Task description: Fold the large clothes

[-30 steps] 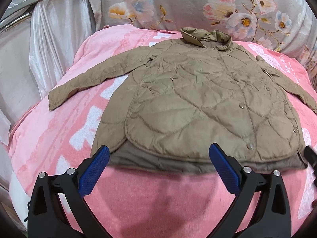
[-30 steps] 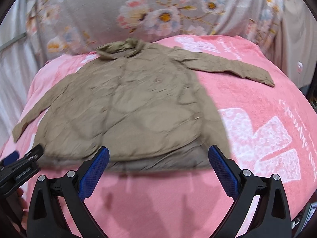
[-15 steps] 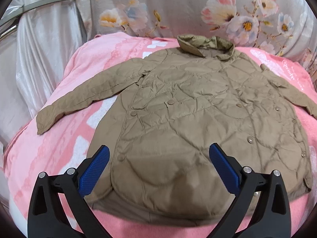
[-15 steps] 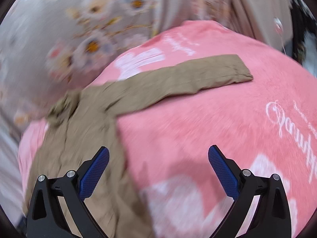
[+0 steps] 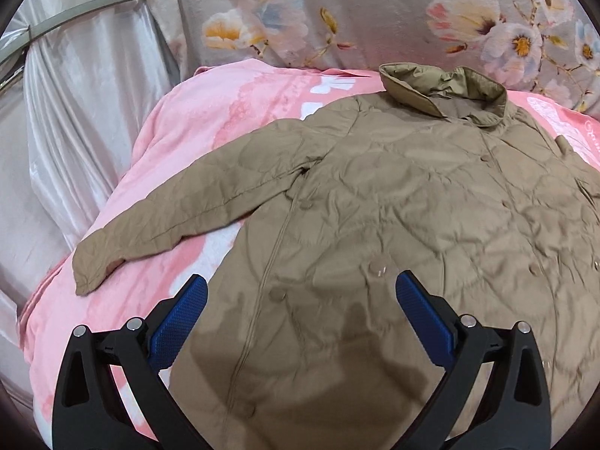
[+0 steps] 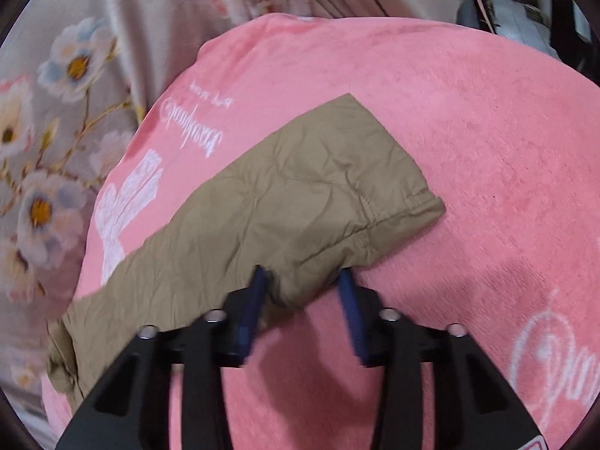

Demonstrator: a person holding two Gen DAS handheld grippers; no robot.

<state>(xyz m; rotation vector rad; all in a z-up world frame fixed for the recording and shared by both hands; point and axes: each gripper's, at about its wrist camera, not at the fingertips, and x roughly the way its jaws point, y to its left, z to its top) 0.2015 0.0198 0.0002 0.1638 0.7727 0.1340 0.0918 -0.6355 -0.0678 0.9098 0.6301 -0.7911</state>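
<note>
A tan quilted jacket [image 5: 393, 217] lies face up on a pink blanket [image 5: 232, 112], collar at the far side and left sleeve [image 5: 180, 217] stretched out to the left. My left gripper [image 5: 300, 300] is open and empty, hovering over the jacket's lower front. In the right wrist view the jacket's right sleeve [image 6: 300, 206] lies on the blanket [image 6: 487, 150]. My right gripper [image 6: 303, 285] has its jaws half closed around the sleeve's near edge by the cuff, with a fold of fabric between the blue pads [image 6: 258, 292].
A floral curtain [image 5: 375, 11] hangs behind the bed, also in the right wrist view [image 6: 48, 131]. Shiny white drapery [image 5: 75, 112] hangs at the left. The blanket edge drops off at the left.
My left gripper moved forward over the jacket body. My right gripper swung right to the sleeve cuff and its jaws narrowed around the sleeve edge.
</note>
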